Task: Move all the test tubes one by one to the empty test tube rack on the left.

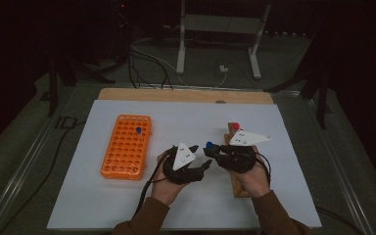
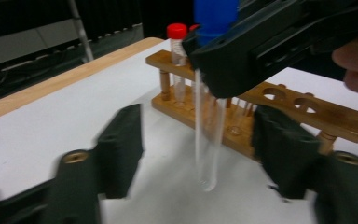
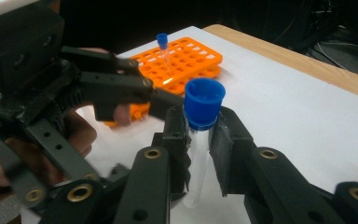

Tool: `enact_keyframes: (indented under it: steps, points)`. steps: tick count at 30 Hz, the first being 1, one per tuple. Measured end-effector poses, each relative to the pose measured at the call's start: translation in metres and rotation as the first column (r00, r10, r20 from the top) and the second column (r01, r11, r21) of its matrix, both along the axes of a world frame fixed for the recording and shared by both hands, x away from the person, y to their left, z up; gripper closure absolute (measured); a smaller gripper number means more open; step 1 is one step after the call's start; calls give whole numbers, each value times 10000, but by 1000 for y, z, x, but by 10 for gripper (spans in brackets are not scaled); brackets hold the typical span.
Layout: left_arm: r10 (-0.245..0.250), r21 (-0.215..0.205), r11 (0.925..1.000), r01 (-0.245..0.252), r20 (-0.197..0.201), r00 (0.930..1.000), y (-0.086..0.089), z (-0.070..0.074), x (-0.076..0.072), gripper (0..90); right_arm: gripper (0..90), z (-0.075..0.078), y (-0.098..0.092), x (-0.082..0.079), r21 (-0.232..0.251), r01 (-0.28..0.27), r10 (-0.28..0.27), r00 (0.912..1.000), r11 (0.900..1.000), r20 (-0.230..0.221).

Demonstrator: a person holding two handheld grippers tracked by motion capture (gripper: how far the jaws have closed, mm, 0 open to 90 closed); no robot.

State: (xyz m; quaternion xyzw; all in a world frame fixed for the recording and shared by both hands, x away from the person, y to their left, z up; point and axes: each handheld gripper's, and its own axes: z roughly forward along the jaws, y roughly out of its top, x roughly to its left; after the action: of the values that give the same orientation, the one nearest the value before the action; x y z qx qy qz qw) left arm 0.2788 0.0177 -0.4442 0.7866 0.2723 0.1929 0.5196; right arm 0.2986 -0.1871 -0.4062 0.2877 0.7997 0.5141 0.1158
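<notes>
Both forearms enter from near edge, hands close together over worktop point(image 1: 127, 196) centre. Right hand-held gripper point(image 3: 200, 135) clenched on blue-capped tube point(image 3: 200, 140), just below cap, tube upright, tip clear of worktop. Left hand-held gripper point(image 2: 198, 140) faces it: jaws part-way apart, straddling tube's lower half, pads not touching glass. Wooden rack point(image 2: 270, 105) with red-capped tube point(image 2: 177, 51) just behind. Orange rack point(image 1: 127, 146) off to left.

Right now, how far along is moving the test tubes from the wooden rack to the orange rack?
Done: one blue-capped tube already stands in the orange rack. In hand: the right hand-held gripper is shut on a second blue-capped tube, and the left hand-held gripper brackets its lower end, jaws not yet touching. Left: hand it over, seat it, then the red-capped tube in the wooden rack.
</notes>
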Motion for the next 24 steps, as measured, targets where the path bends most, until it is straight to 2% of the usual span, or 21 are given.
enact_keyframes:
  steps: [1, 7, 9, 14, 15, 16, 17, 18, 19, 24]
  points:
    - [-125, -64, 9999, 125, -3, 9999, 0, 0, 0, 540, 769, 0, 1, 0, 10, -22, 22, 10000, 10000, -25]
    - [-398, -177, 9991, 397, -76, 9992, 0, -1, 0, 719, 769, -1, 2, -1, 6, -100, 100, 9999, 9999, -19]
    - [-349, -186, 9992, 347, -76, 9994, 0, -1, 1, 754, 769, -1, 2, -1, 17, -126, 126, 9999, 9999, -35]
    - [-438, -337, 9985, 429, -245, 9987, 2, -3, 2, 768, 766, -2, 1, -1, 23, -176, 176, 9998, 9998, -76]
    - [-417, -386, 9984, 405, -291, 9987, 2, -3, 3, 769, 716, -3, 0, -1, 66, -217, 217, 9997, 9997, -70]
    - [-417, -386, 9984, 405, -291, 9987, 2, -3, 3, 769, 716, -3, 0, -1, 66, -217, 217, 9997, 9997, -70]
    - [-354, -375, 9987, 342, -326, 9988, 3, -4, 3, 769, 591, -2, -2, -2, 166, -303, 302, 9995, 9994, 69]
    - [-288, -387, 9989, 274, -364, 9989, 4, -4, 4, 769, 591, -2, -2, -2, 166, -303, 302, 9995, 9994, 69]
    - [-240, -348, 9991, 227, -379, 9990, 5, -4, 5, 769, 478, -2, -3, -3, 241, -317, 315, 9995, 9992, 96]
    - [17, -345, 9994, -33, -469, 9989, 11, -5, 7, 770, 229, -3, -7, -3, 195, 120, -124, 9997, 9997, 189]
